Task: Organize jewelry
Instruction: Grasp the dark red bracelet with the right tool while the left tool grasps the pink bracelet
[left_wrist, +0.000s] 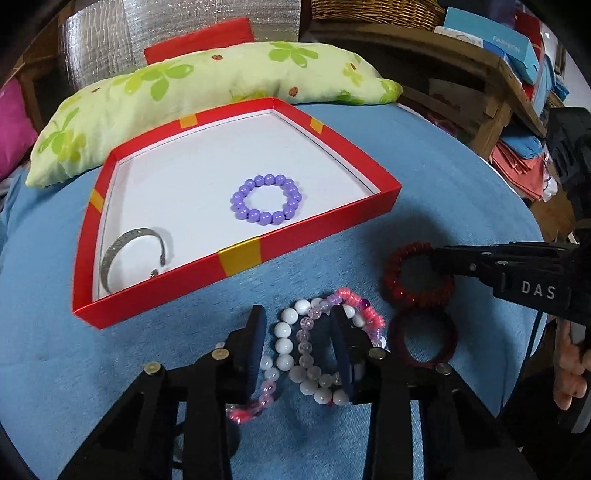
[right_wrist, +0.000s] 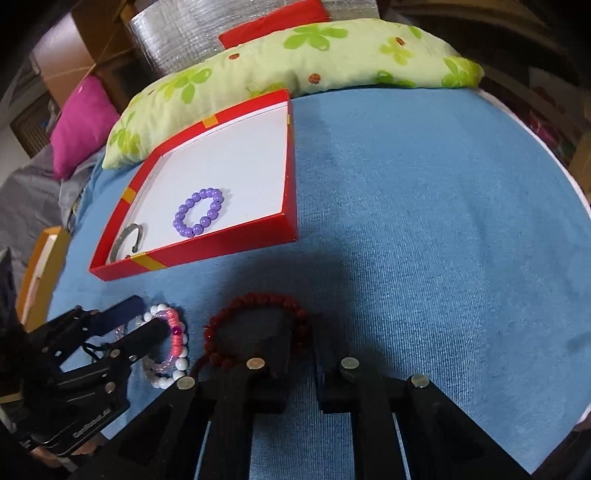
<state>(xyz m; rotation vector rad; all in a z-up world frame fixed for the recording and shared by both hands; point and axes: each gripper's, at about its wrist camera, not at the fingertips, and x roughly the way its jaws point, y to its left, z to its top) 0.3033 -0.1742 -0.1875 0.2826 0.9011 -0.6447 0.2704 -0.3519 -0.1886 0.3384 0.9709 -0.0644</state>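
Note:
A red box lid (left_wrist: 240, 254) (right_wrist: 207, 247) lies on the blue cloth, holding a purple bead bracelet (left_wrist: 266, 199) (right_wrist: 199, 217) and a silver bangle (left_wrist: 129, 254) (right_wrist: 127, 240). A pile of white, clear and pink bead bracelets (left_wrist: 306, 343) (right_wrist: 170, 347) lies in front of it. My left gripper (left_wrist: 299, 339) (right_wrist: 147, 317) is open, jaws on both sides of part of that pile. A red bead bracelet (left_wrist: 417, 275) (right_wrist: 258, 302) and a dark red one (left_wrist: 424, 338) lie to the right. My right gripper (right_wrist: 301, 332) (left_wrist: 439, 262) is narrowly open with the red bracelet's band between its fingers.
A green flowered pillow (left_wrist: 184, 96) (right_wrist: 295, 62) lies behind the box. A pink cushion (right_wrist: 79, 125) sits at the left. An orange box (right_wrist: 40, 273) is at the cloth's left edge. Shelves with blue boxes (left_wrist: 513, 48) stand at the right.

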